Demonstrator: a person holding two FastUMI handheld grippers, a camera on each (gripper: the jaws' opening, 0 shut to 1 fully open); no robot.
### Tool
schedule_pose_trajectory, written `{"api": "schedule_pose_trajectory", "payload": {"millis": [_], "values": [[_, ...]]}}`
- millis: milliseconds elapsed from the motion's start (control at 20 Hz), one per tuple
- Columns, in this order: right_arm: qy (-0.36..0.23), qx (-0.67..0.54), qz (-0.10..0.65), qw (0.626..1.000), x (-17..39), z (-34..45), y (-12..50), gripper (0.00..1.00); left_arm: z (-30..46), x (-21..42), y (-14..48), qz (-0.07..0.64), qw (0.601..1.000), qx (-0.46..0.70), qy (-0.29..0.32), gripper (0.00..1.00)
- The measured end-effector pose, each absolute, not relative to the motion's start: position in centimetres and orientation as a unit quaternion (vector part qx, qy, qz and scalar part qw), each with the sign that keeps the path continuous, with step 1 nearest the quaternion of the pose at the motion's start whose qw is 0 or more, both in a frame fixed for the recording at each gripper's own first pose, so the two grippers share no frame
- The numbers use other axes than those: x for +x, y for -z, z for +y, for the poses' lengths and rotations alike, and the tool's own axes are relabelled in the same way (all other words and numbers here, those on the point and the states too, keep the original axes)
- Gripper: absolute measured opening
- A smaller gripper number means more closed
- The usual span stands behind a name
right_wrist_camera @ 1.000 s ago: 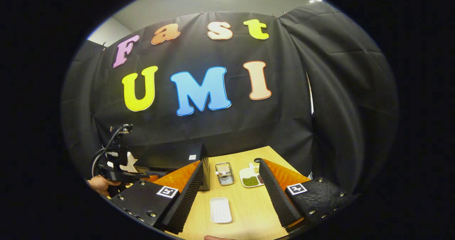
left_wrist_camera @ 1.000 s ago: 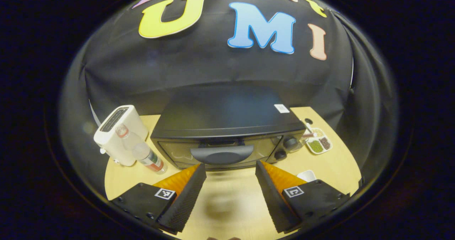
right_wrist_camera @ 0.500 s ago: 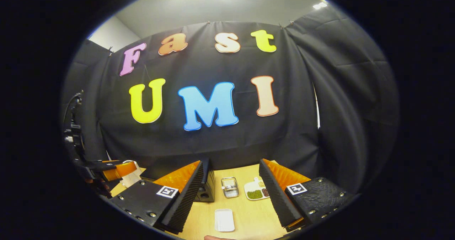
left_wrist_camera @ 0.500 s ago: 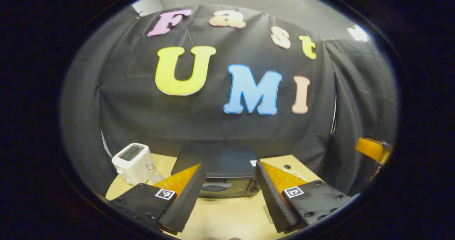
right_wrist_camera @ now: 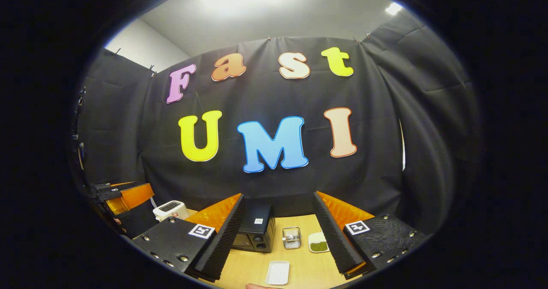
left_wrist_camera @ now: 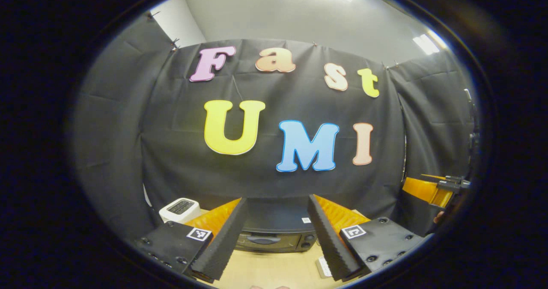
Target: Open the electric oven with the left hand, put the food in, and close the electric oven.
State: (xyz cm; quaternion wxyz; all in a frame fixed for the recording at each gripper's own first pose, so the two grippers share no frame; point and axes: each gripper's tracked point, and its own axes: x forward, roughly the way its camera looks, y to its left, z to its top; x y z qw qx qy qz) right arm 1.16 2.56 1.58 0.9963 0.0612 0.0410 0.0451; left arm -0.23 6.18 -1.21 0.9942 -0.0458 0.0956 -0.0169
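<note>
Black electric oven (left_wrist_camera: 274, 233) sits door-closed at lower centre, between your left gripper (left_wrist_camera: 274, 237) fingers, spread and empty; your right gripper (right_wrist_camera: 278, 237) likewise released.

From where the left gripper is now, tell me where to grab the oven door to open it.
Grip the wide handle across the top of the electric oven door, coming from the front. It juts out as a horizontal bar, so the open left gripper could probably close over it from above and below.
</note>
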Motion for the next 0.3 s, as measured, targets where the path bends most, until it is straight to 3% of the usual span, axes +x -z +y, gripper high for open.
{"api": "schedule_pose_trajectory", "payload": {"millis": [50, 200, 300], "values": [[-0.043, 0.063, 0.041, 0.996, 0.8, 2.9, -1.7, 0.95, 6.3, -0.2, 1.1, 0.093, 0.994, -0.050, 0.021, 0.99], [-0.030, 0.069, 0.042, 0.996, -0.4, 4.2, -2.0, 0.95, 5.9, -0.6, 0.8, 0.095, 0.992, -0.060, 0.050, 0.95], [-0.023, 0.066, 0.040, 0.997, -1.3, 5.2, -2.2, 0.95, 6.3, -0.9, 0.5, 0.092, 0.992, -0.058, 0.061, 0.98]]}}
